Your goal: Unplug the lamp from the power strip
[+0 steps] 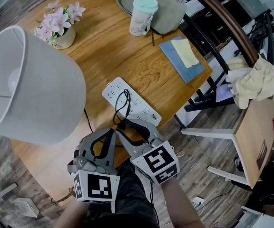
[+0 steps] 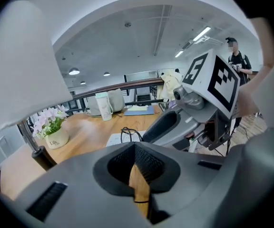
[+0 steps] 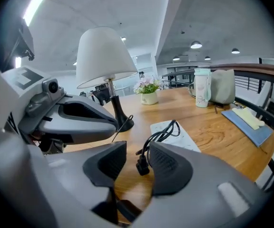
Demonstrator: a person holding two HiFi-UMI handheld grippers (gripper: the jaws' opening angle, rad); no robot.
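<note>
Two grey handheld grippers over wooden table [image 1: 113, 51], right gripper [image 3: 137, 152] jaws wide apart around loose black lamp plug [image 3: 141, 167], unplugged, near white power strip [image 1: 144, 109], left gripper [image 2: 136, 148] jaws together, empty, beside grey-shaded lamp [image 1: 32, 84]

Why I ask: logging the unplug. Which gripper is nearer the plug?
Right. The plug is between the right gripper's open jaws; the left gripper sits alongside, off it.

Lamp shade [image 1: 32, 84] hogs everything at 9 o'clock of the power strip [image 1: 112, 93], so no easy way in from that side. Black cord [image 1: 123, 112] loops lie right across the strip's near half. Bare tabletop [image 1: 108, 51] at 12 o'clock is wide open up to the cup [image 1: 141, 15]. Flower pot [image 1: 63, 34] sits at 11, blue notebook [image 1: 184, 63] at 2.
</note>
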